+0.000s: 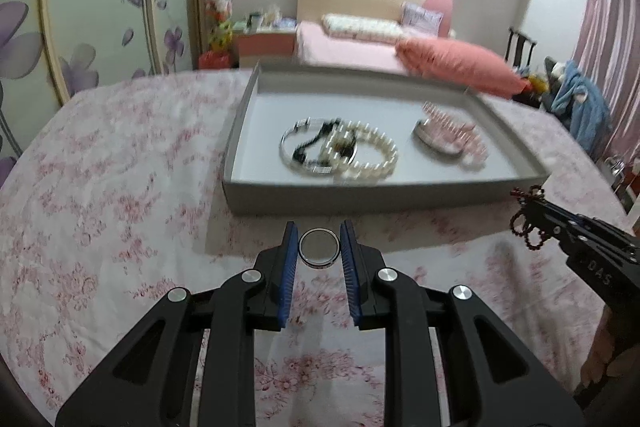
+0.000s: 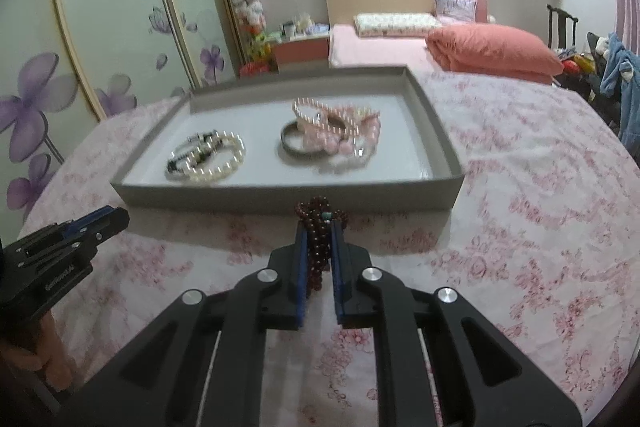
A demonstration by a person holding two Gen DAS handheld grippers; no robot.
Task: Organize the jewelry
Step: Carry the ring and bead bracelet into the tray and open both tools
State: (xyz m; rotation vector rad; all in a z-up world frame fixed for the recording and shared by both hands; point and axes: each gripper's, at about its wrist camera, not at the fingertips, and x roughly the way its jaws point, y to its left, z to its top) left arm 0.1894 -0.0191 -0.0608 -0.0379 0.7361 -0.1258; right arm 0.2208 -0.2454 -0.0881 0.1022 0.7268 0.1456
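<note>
My left gripper (image 1: 319, 247) is shut on a small dark ring (image 1: 319, 248), held above the floral cloth just in front of the grey tray (image 1: 360, 193). My right gripper (image 2: 319, 245) is shut on a dark red bead bracelet (image 2: 318, 227), also just in front of the tray (image 2: 280, 193). The bracelet also shows at the right in the left wrist view (image 1: 528, 223). In the tray lie a pearl bracelet (image 1: 372, 155) with a silver bangle (image 1: 294, 151) and black beads on the left, and pink bead pieces with a dark bangle (image 1: 448, 139) on the right.
The tray sits on a table covered with a pink floral cloth (image 1: 100, 187). Behind it are a bed with a coral pillow (image 1: 456, 63), flowered wardrobe doors (image 1: 80, 7) at the left and clothes on a chair (image 1: 580, 99) at the right.
</note>
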